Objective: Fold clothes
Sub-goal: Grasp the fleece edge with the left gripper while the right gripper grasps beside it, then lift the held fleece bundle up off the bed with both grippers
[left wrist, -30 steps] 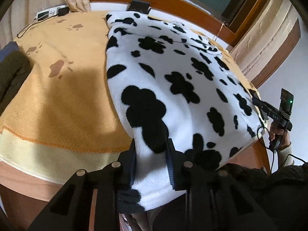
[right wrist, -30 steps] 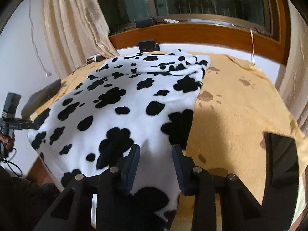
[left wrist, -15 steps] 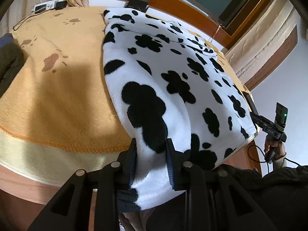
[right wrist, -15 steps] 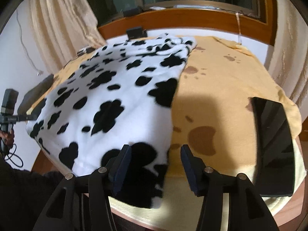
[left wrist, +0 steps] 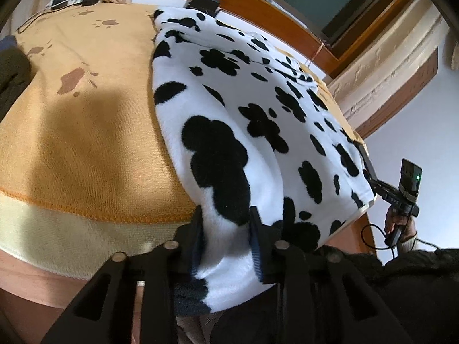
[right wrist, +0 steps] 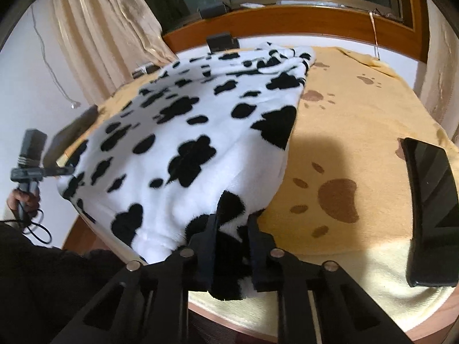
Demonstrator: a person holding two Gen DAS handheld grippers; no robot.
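Observation:
A white fleece garment with black cow spots lies spread along the yellow paw-print blanket, its near hem hanging over the table's front edge. My left gripper is shut on the hem's left corner, with cloth bunched between the fingers. My right gripper is shut on the hem's right corner, over a black spot. Each wrist view also shows the other gripper at the garment's far side, held in a hand.
A black phone or tablet lies on the blanket at the right. Dark clothing sits at the left edge. A small black device stands at the far edge below the wooden sill, with a curtain behind.
The right gripper, open wide over the hem half a second ago, has shut on the cloth. The left gripper kept its hold and shifted only slightly.

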